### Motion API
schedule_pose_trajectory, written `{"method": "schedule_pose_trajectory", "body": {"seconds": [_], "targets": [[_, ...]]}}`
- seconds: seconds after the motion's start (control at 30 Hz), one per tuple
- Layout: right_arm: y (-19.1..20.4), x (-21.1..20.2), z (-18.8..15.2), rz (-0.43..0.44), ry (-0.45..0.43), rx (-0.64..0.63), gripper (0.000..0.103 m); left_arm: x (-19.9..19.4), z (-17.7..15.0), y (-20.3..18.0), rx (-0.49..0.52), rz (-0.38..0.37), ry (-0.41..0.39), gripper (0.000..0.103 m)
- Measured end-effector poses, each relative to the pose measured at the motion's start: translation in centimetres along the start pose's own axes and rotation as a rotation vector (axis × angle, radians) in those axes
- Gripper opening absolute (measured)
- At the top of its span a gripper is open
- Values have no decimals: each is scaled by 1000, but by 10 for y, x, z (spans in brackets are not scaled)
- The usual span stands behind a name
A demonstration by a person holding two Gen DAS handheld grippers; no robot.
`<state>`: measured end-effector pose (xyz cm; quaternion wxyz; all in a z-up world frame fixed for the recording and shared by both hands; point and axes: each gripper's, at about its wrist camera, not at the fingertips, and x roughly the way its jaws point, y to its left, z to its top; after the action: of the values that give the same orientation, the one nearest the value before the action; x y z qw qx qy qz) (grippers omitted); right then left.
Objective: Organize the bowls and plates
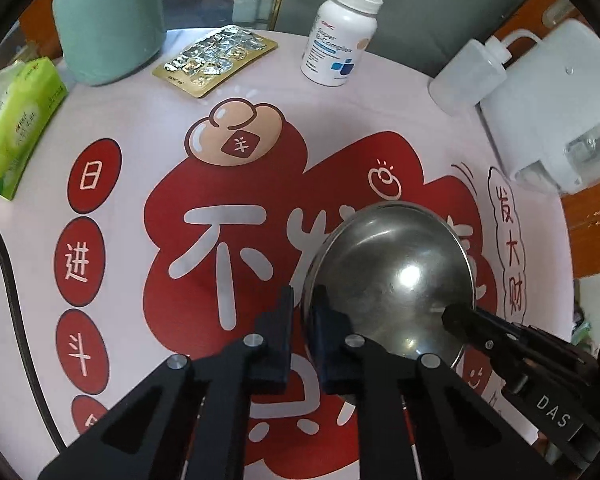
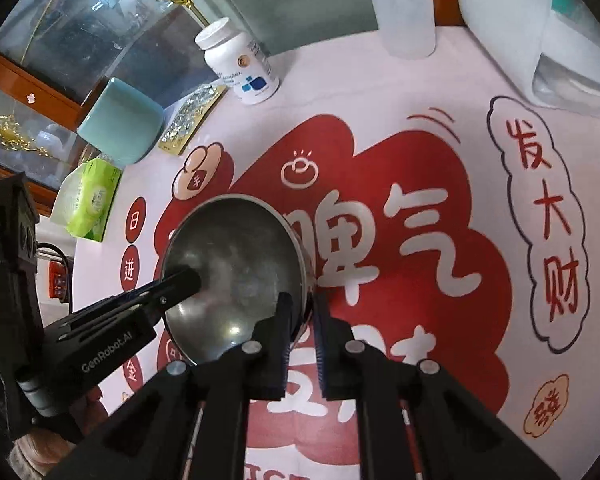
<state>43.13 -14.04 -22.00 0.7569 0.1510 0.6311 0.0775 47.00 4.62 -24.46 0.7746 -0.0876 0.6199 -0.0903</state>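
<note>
Bowl pickup, two-handed, grip stage. Stainless steel bowl (image 1: 392, 276) sits upright on the printed red-and-white table mat (image 1: 140, 160), slightly toward me from the mat's centre, nothing inside it. My left gripper (image 1: 302, 308) straddles the rim on the bowl's left side, one finger outside the wall and one inside, jaws pressed in on the thin rim, so I call it pinching the bowl. My right gripper (image 2: 302, 312) does the same on the opposite rim, inner finger in the bowl, outer finger against the outside wall, also clamped on it. Both point steeply down. No plates in either view, so where this bowl is meant to go I cannot tell. Clutter at the far edge: white supplement bottle (image 1: 340, 36), foil blister pack (image 1: 216, 58), mint-green container (image 1: 108, 24), green tissue pack (image 1: 16, 120), clear squeeze bottle (image 1: 468, 76), white appliance (image 1: 556, 108). My read: the next move is a level lift with both hands together; thin slick steel can slip or tilt if one side leads, so keep the pinch even and rise straight, clear of the bottles.
</note>
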Motion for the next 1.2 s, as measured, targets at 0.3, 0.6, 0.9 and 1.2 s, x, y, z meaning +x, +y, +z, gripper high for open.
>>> {"method": "schedule_pose_trajectory", "body": {"seconds": [0.3, 0.6, 0.9, 1.2], "targets": [[6, -16, -4, -1, -15, -16, 9, -15, -9, -6, 18, -12, 0, 6], [21, -55, -16, 30, -36, -30, 9, -67, -23, -12, 77, -12, -21, 6], [50, -100, -45, 53, -51, -46, 8, -133, -55, -12, 127, 5, -51, 7], [75, -153, -89, 60, -66, -59, 8, -194, -97, -15, 159, 18, -64, 7]]}}
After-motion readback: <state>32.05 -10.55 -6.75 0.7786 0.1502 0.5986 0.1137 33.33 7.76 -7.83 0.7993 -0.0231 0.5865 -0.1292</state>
